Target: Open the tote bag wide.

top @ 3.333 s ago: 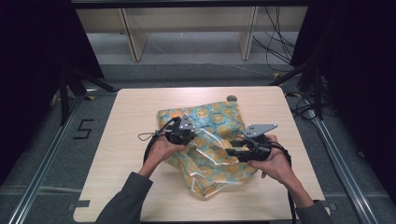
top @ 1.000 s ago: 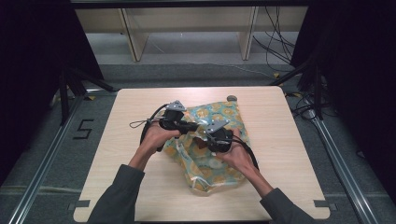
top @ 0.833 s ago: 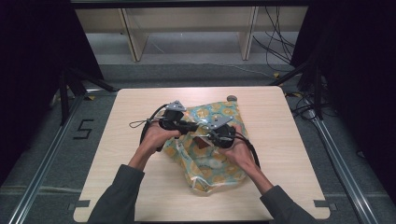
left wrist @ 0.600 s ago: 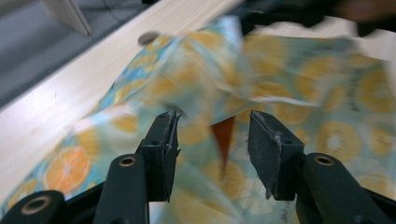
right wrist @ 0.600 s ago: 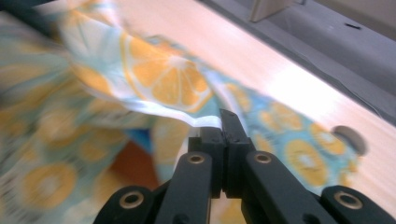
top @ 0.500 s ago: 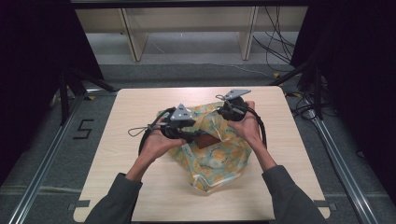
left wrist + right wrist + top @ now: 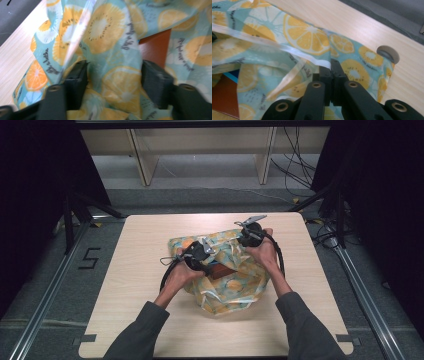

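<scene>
Fruit-printed teal plastic bag [image 7: 227,277] lies mid-bench; right tool [image 7: 331,65] pinches its far rim, lifting it, while left tool [image 7: 113,75], jaws just widening, straddles loose film unclamped.

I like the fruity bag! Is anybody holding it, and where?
Yes. The right tool pinches the fruit-print bag by its top edge. The left tool is open around loose bag film.

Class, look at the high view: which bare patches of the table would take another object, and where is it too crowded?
Bare table: the wide left strip beside the fruit-print bag, the far strip behind it, and the near edge between the sleeves. Crowded: the middle, where the left tool and right tool work the bag.
</scene>
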The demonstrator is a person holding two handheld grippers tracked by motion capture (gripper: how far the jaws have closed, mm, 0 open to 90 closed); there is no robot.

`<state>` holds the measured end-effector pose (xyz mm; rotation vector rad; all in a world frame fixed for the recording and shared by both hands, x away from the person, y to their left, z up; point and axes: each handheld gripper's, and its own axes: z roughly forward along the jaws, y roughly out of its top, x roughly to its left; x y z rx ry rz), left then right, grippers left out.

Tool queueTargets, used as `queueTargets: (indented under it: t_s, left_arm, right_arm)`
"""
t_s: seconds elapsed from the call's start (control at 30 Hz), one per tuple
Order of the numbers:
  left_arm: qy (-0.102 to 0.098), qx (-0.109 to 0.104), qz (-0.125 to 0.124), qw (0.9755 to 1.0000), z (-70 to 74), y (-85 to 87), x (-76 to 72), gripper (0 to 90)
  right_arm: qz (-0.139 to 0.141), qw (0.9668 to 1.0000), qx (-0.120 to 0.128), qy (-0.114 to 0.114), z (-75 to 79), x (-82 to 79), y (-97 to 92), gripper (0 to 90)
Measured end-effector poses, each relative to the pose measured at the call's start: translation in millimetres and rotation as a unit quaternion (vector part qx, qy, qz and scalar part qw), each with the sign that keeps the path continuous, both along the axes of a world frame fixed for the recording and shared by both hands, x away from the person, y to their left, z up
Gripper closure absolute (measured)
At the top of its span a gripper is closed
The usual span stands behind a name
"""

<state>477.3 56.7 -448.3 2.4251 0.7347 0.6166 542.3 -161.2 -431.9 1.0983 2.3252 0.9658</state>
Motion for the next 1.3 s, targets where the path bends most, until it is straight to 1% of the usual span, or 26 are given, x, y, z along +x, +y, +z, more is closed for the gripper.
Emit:
queueTargets:
  t_s: [0.1,0.13,0.17,0.2,0.23,0.27,0.3,0.33,0.37,0.4,0.43,0.47,0.5,0.53,0.6,0.67,0.7,0.9,0.93,1.0,1.07,1.1,1.13,1.2,1.23,1.3]
  left_arm:
    - [0.006,-0.017,-0.015,0.9997,-1.9,2.2,1.5,74.5]
    - [-0.005,-0.029,-0.022,0.9993,-0.7,6.3,0.3,83.6]
    - [-0.005,-0.029,-0.022,0.9993,-0.7,6.3,0.3,87.6]
    - [-0.001,-0.043,-0.032,0.9986,0.5,9.7,-3.9,89.3]
    - [0.007,-0.066,-0.044,0.9968,1.4,12.0,-5.7,89.6]
    - [0.022,-0.088,-0.056,0.9943,3.4,14.5,-9.0,89.7]
    - [0.022,-0.088,-0.056,0.9943,3.4,14.5,-9.0,89.7]
    - [0.032,-0.112,-0.072,0.9906,7.2,17.2,-18.5,89.7]
    - [0.032,-0.112,-0.072,0.9906,7.2,17.2,-18.5,89.7]
    - [0.040,-0.127,-0.081,0.9879,12.4,20.6,-28.0,89.7]
    - [0.039,-0.133,-0.092,0.9860,16.2,23.8,-29.7,89.7]
    - [0.042,-0.151,-0.086,0.9839,19.8,26.3,-33.2,89.8]
    - [0.042,-0.151,-0.086,0.9839,19.8,26.3,-33.2,89.8]
    - [0.047,-0.161,-0.089,0.9817,23.8,29.3,-35.0,89.8]
    - [0.051,-0.184,-0.091,0.9773,32.2,33.7,-41.0,89.8]
    - [0.042,-0.192,-0.095,0.9759,41.7,38.5,-48.5,89.8]
    - [0.043,-0.192,-0.101,0.9751,43.9,38.7,-51.8,89.8]
    - [0.038,-0.206,-0.108,0.9718,57.7,45.7,-61.5,89.8]
    - [0.034,-0.215,-0.108,0.9700,65.9,50.8,-57.7,89.8]
    - [0.034,-0.222,-0.095,0.9698,70.1,52.7,-54.0,89.7]
    - [0.039,-0.239,-0.058,0.9684,76.5,59.4,-31.9,89.7]
    - [0.039,-0.239,-0.058,0.9684,76.5,59.4,-31.9,89.7]
    - [0.052,-0.247,-0.037,0.9669,75.8,61.9,-15.9,89.7]
    - [0.062,-0.248,-0.018,0.9665,72.9,63.9,-2.4,89.7]
    - [0.062,-0.248,-0.018,0.9665,72.9,63.9,-2.4,89.7]
    - [0.067,-0.253,0.000,0.9650,68.3,65.7,8.4,89.7]
  right_arm:
    - [-0.008,0.9996,0.001,0.025,-4.0,0.5,-5.3,86.6]
    - [-0.015,0.9997,0.013,0.016,-8.1,1.1,-7.1,84.2]
    - [-0.015,0.9997,0.013,0.016,-8.1,1.1,-7.1,84.2]
    - [-0.016,0.9995,0.013,0.025,-7.3,-1.0,-14.5,75.9]
    - [-0.010,0.9990,0.023,0.037,-5.0,-3.2,-17.4,72.0]
    - [0.002,0.9993,0.023,0.028,-2.7,-4.6,-21.3,68.9]
    - [0.002,0.9993,0.023,0.028,-2.7,-4.6,-21.3,68.9]
    - [0.019,0.9997,0.013,0.009,4.6,-10.0,-29.7,64.4]
    - [0.019,0.9997,0.013,0.009,4.6,-10.0,-29.7,64.4]
    - [0.014,0.9982,0.056,0.017,16.2,-21.3,-32.7,59.5]
    - [0.002,0.9974,0.068,0.026,21.2,-27.4,-34.1,58.0]
    - [0.010,0.9975,0.069,0.015,27.2,-31.1,-38.4,57.4]
    - [0.010,0.9975,0.069,0.015,27.2,-31.1,-38.4,57.4]
    - [0.030,0.9964,0.079,0.004,31.7,-33.7,-43.3,56.2]
    - [0.040,0.9961,0.078,0.009,41.7,-44.4,-49.8,54.6]
    - [0.049,0.9962,0.073,0.003,46.0,-61.1,-54.5,53.3]
    - [0.049,0.9955,0.081,0.013,45.3,-66.9,-54.4,53.3]
    - [0.068,0.9946,0.078,0.010,44.0,-84.4,-58.7,52.1]
    - [0.067,0.9942,0.084,0.001,45.8,-86.0,-59.7,52.0]
    - [0.056,0.9941,0.093,-0.005,50.8,-90.2,-62.7,50.7]
    - [0.057,0.9936,0.097,-0.011,57.9,-92.7,-66.2,49.7]
    - [0.052,0.9934,0.098,-0.030,61.4,-93.2,-68.3,49.4]
    - [0.056,0.9923,0.107,-0.029,65.9,-95.7,-69.8,48.8]
    - [0.055,0.9900,0.124,-0.038,73.2,-102.2,-69.7,47.5]
    - [0.072,0.9898,0.115,-0.043,76.6,-103.1,-71.3,46.2]
    - [0.071,0.9887,0.128,-0.032,78.0,-107.4,-69.5,45.6]
